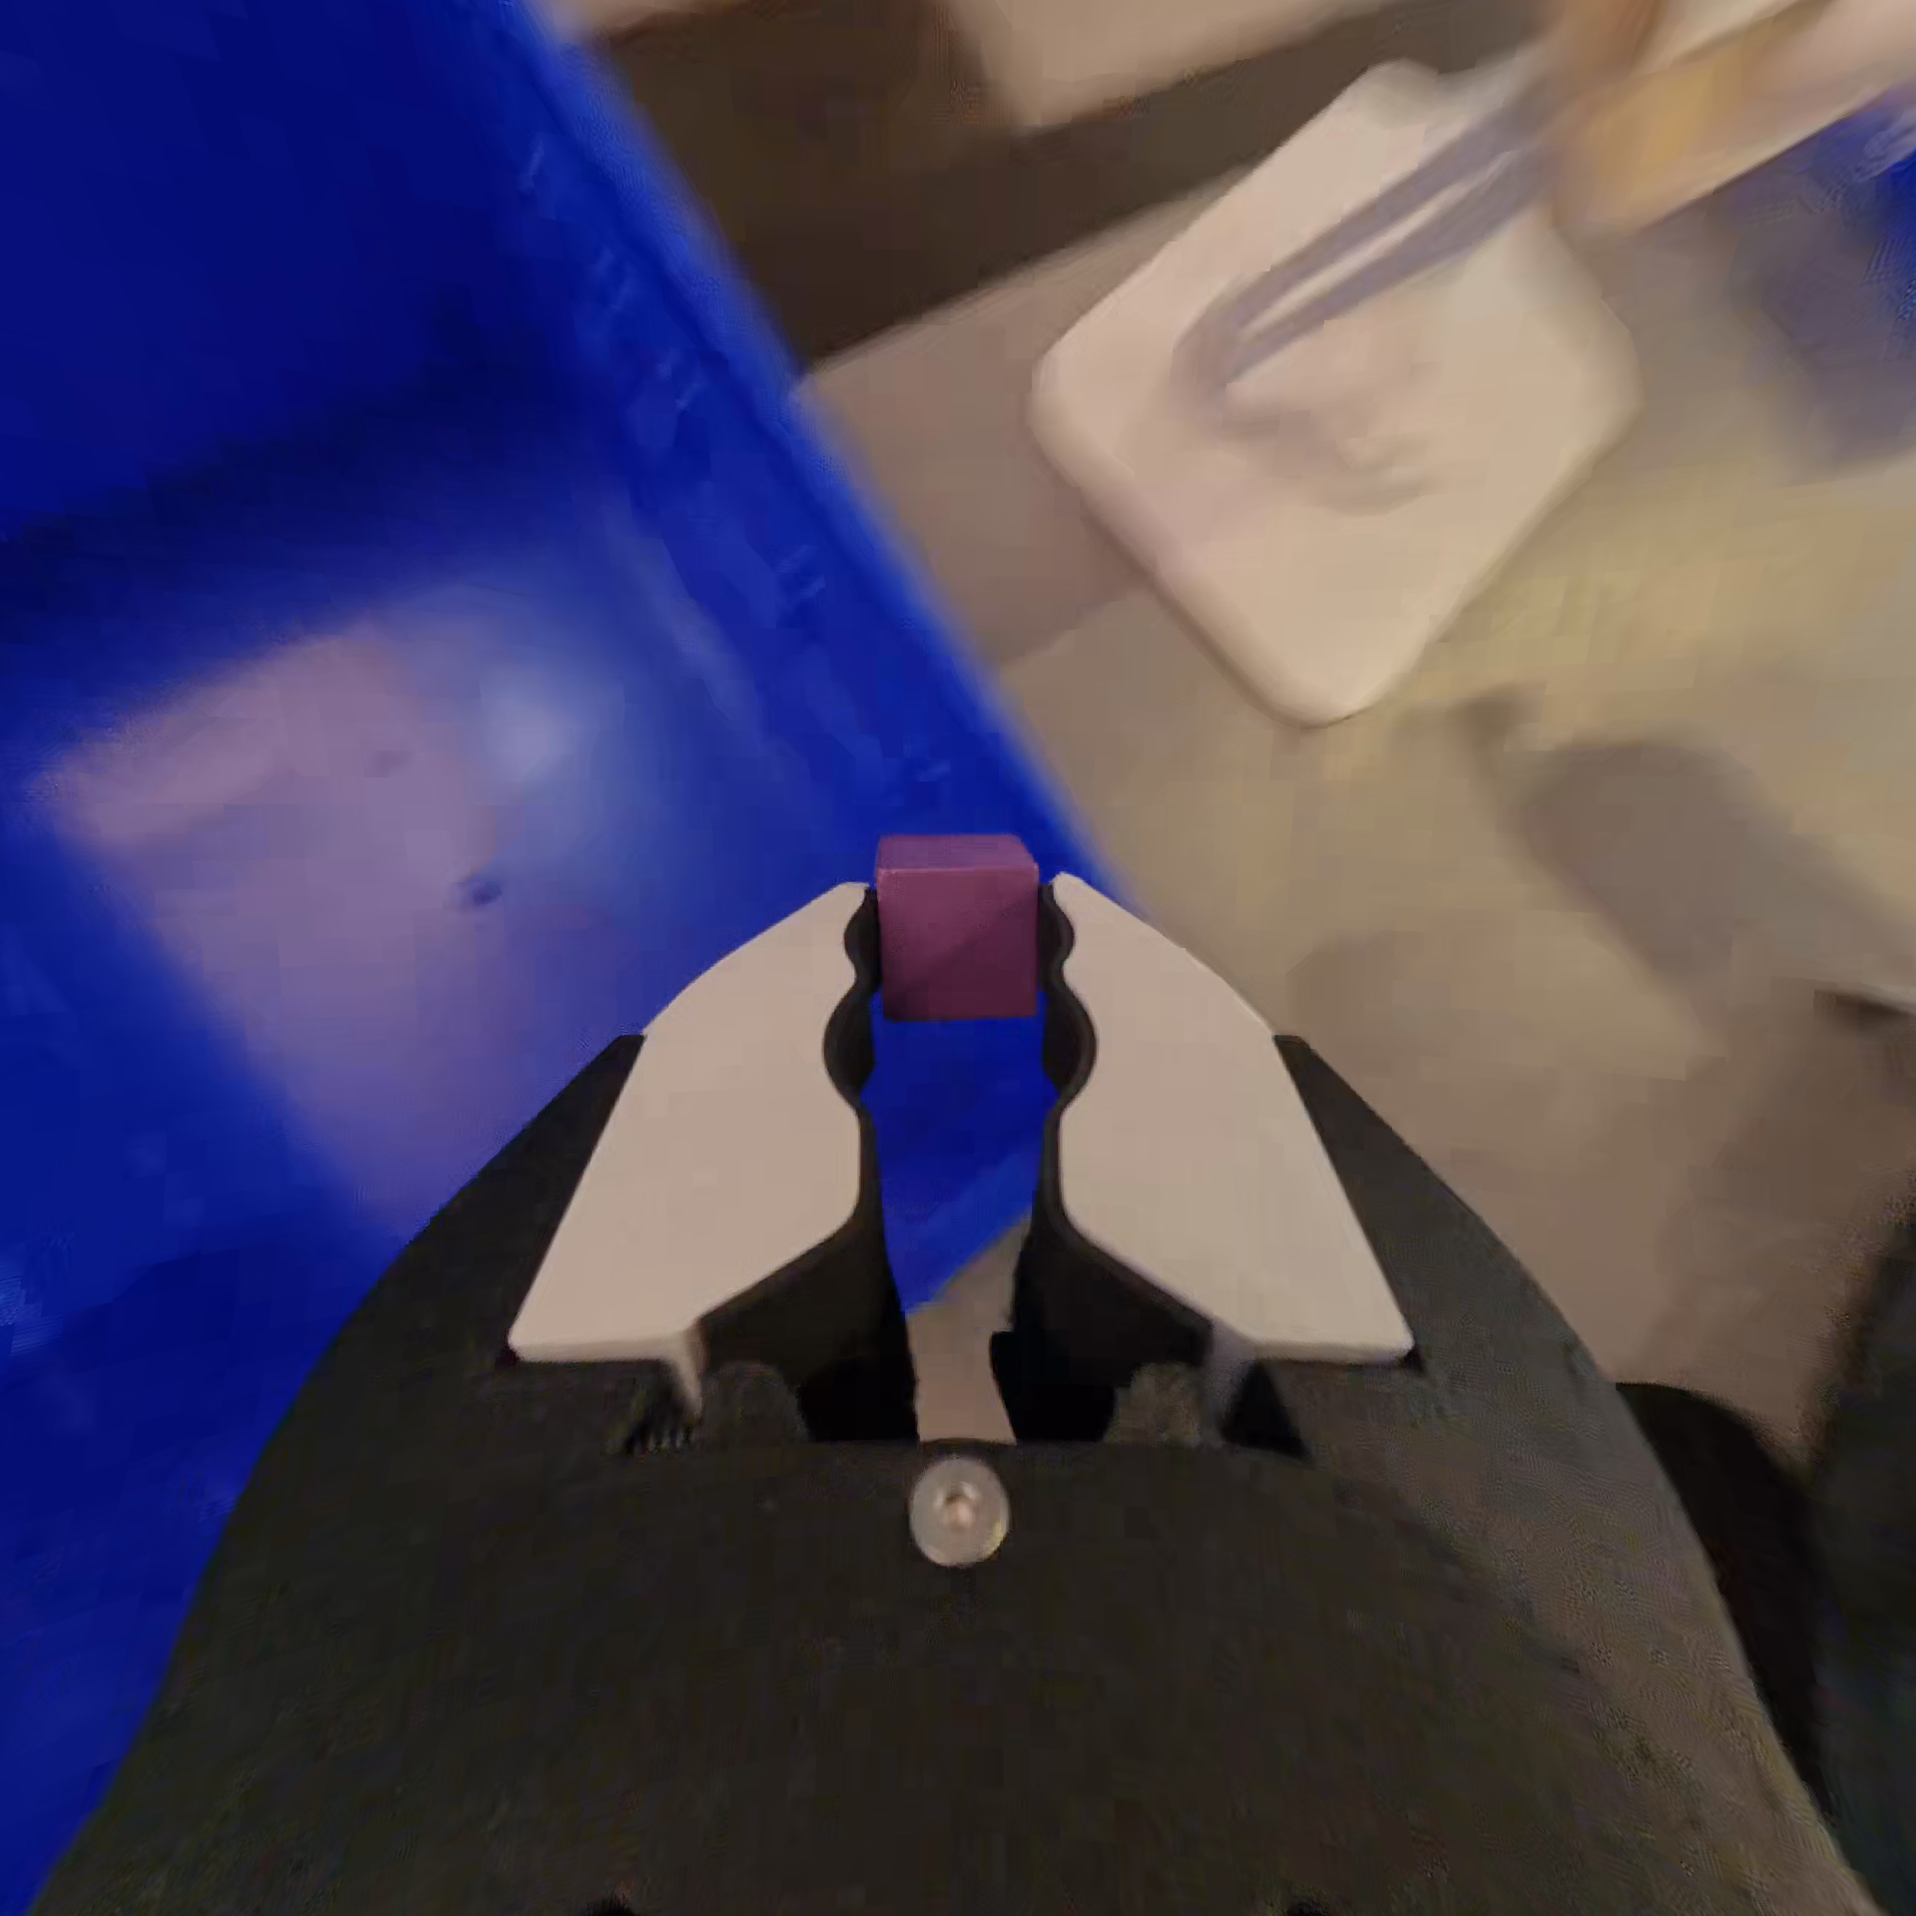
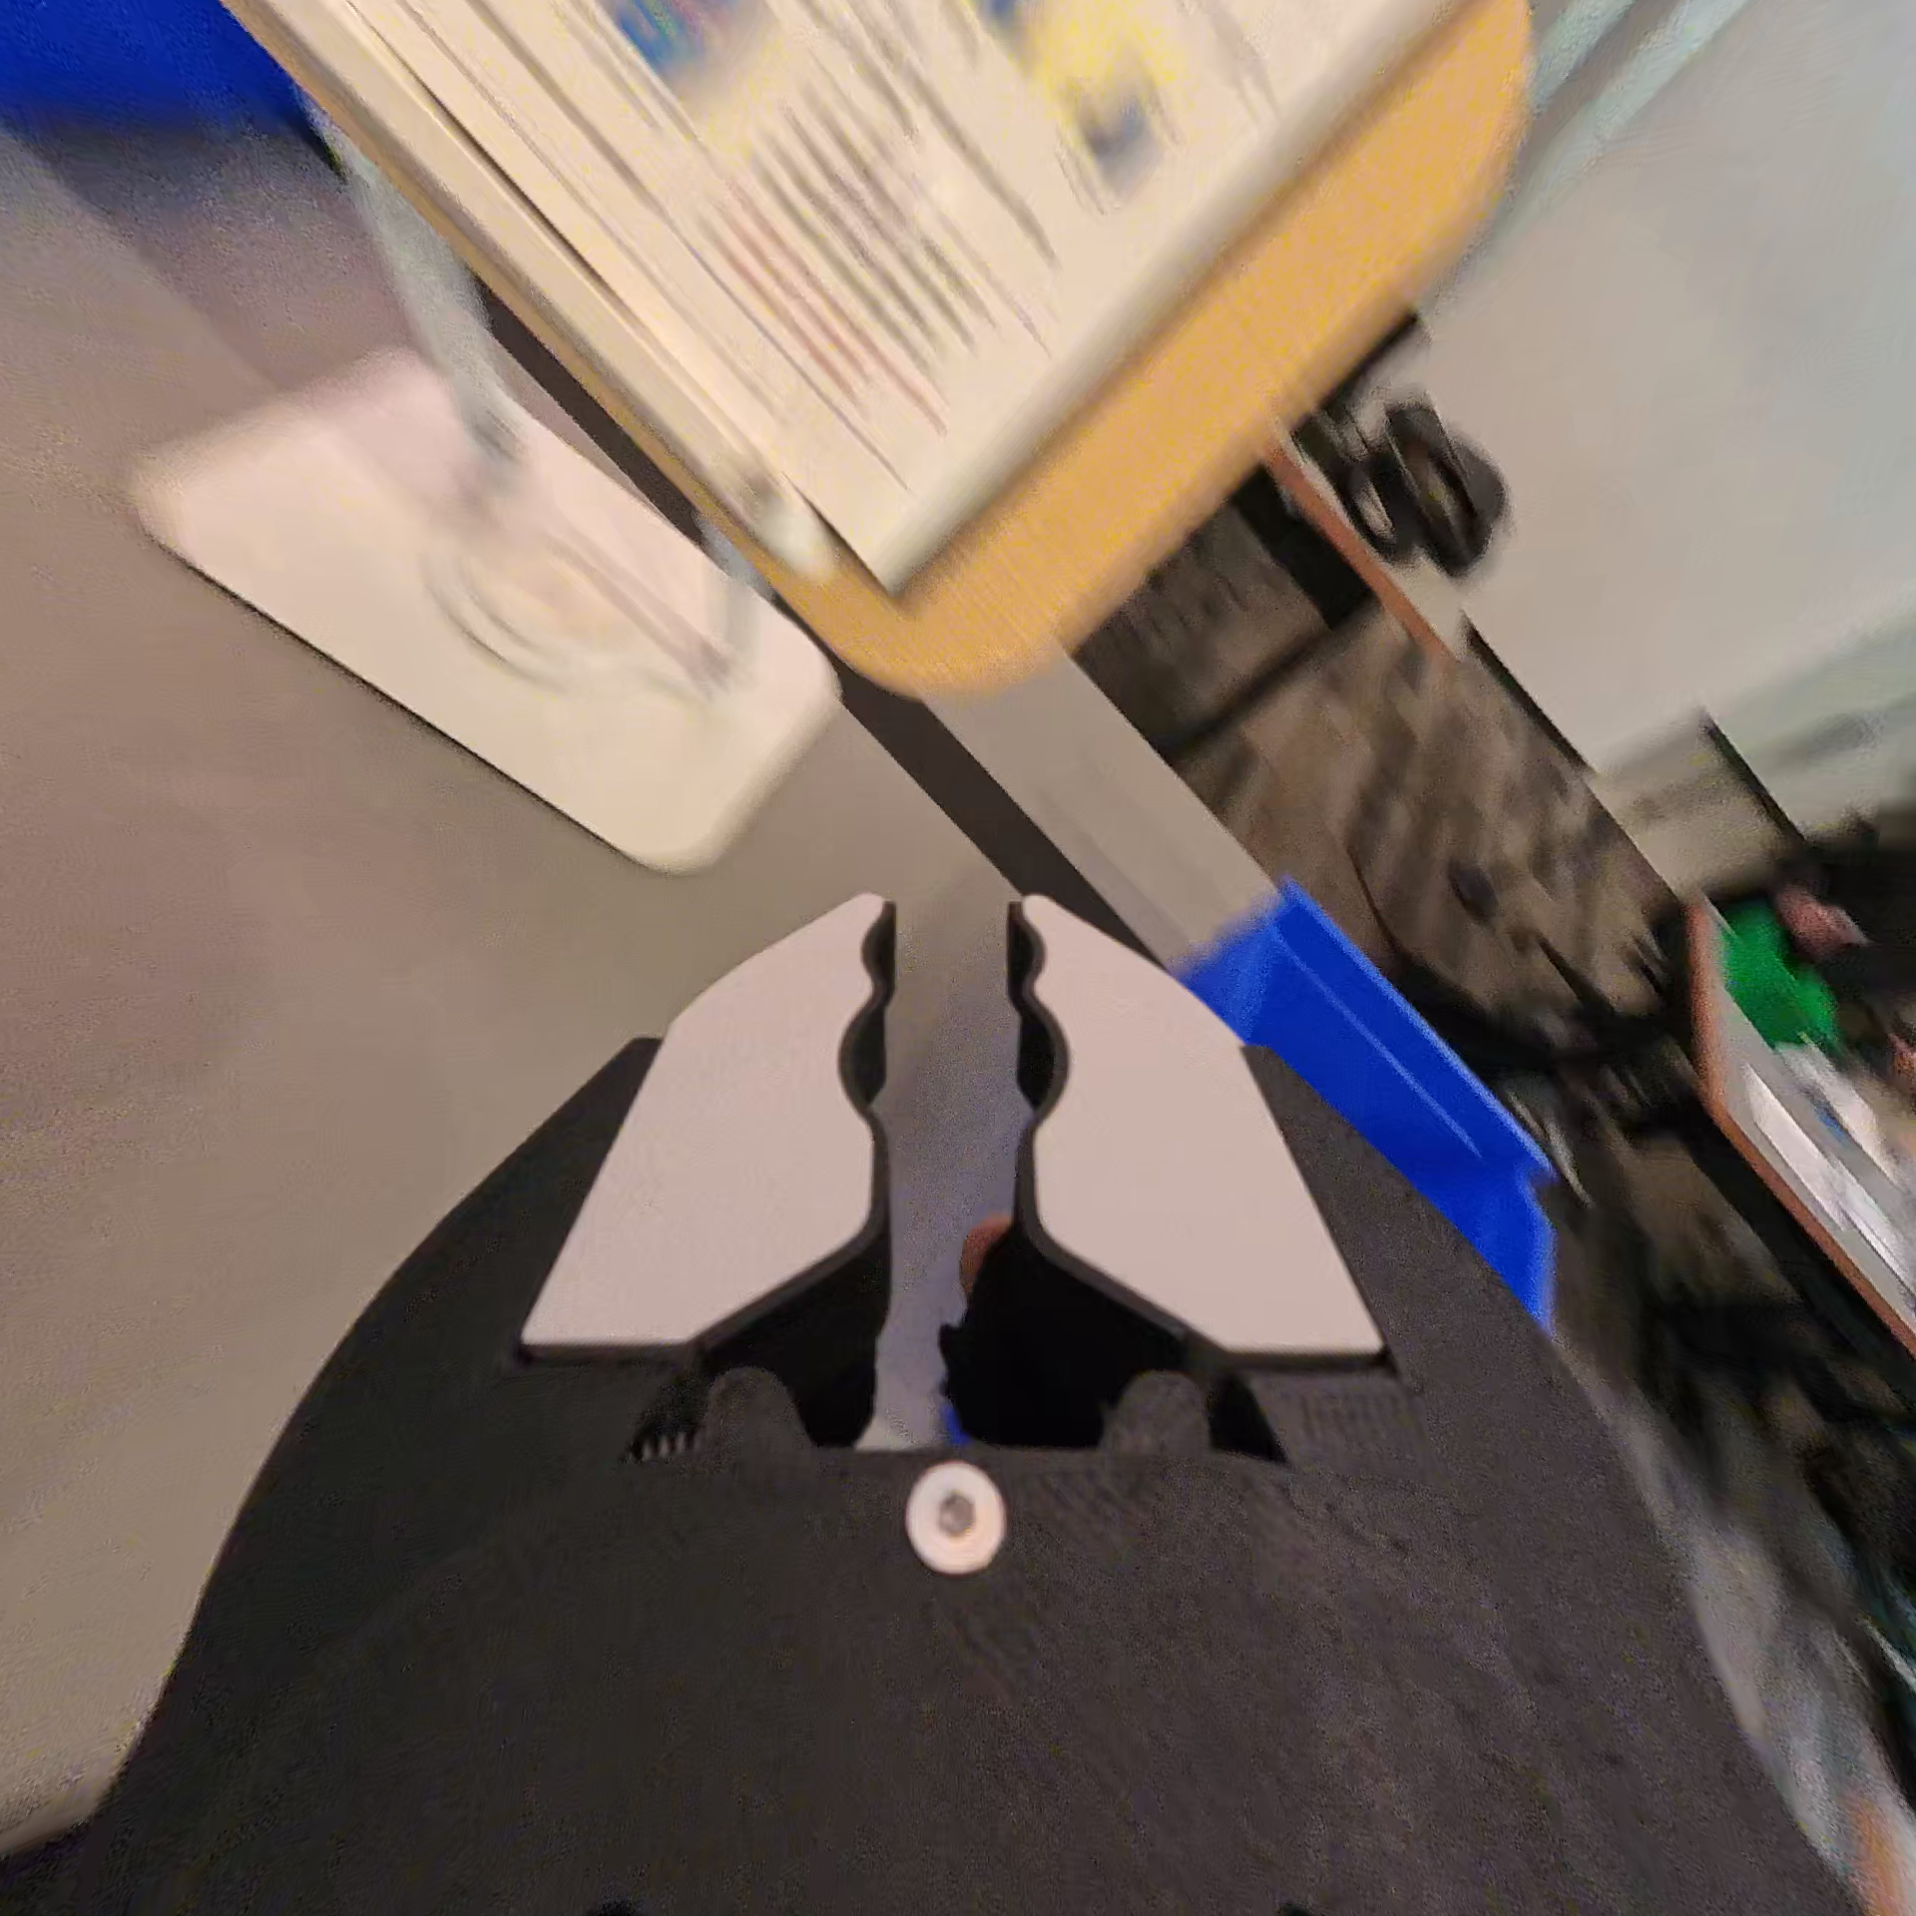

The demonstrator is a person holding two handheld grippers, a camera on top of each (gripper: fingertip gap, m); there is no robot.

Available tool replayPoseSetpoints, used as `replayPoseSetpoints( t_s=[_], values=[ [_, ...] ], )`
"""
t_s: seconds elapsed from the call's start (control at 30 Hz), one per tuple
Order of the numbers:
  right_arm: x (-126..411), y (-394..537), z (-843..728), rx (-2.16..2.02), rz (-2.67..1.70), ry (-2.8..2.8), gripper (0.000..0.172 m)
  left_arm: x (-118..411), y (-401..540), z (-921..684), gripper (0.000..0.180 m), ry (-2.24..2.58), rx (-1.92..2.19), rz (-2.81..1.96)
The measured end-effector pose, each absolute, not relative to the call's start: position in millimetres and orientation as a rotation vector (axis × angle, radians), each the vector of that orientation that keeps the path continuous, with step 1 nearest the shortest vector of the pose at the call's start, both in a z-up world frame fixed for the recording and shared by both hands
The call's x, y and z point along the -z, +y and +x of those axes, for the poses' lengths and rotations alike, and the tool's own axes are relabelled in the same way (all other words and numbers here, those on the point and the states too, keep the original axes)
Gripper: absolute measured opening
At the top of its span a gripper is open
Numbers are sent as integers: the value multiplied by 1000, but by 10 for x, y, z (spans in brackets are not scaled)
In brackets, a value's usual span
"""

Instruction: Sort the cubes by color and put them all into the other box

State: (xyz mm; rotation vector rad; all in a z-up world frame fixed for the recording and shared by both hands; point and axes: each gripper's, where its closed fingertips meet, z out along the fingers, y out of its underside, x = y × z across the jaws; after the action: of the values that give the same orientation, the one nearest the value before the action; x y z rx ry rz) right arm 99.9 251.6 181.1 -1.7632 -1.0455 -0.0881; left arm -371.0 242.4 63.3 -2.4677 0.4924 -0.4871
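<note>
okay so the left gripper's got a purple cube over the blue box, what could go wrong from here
1. The purple cube sits only at the very tips of the left gripper, partly sticking out past them, so it might slip out.
2. It hangs close to the blue box's edge, so a drop could land on the table.
3. The left view is motion-blurred, suggesting fast movement that could jolt the cube loose.

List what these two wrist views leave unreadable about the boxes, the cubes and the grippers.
- Blue box, left view: motion blur and the frame edge hide its inside; no cubes in it can be made out.
- Second blue box, right view: only a rim shows, the rest behind the right gripper.
- Other cubes: none visible beyond the purple cube in the left gripper.
- White pad: the clear thing on it is smeared.
</note>
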Motion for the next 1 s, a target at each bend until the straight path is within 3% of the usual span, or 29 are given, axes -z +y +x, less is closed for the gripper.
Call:
replayPoseSetpoints(
  t_s=[0.17,0.33,0.57,0.7,0.9,1.0],
  values=[
    [-1988,1978,-306,-220,-1384,-1264,38,-1611,1927,-2583,28,499,1088,-2035],
    [-1893,1517,-1059,-287,-1136,-1435,57,-1958,1434,-1544,28,538,1543,-1796],
    [-1924,1257,-1084,-310,-1014,-1462,50,-1921,1149,-856,28,548,1795,-1743],
    [-1880,1204,-950,-251,-1003,-1465,29,-1926,1060,-608,29,576,1874,-1725],
    [-1950,1170,-546,-286,-1081,-1384,29,-2001,1038,-308,29,594,1990,-1667],
    [-1992,1410,-91,-231,-1185,-1292,29,-2037,1116,-322,5,575,1982,-1623]
  ],
)
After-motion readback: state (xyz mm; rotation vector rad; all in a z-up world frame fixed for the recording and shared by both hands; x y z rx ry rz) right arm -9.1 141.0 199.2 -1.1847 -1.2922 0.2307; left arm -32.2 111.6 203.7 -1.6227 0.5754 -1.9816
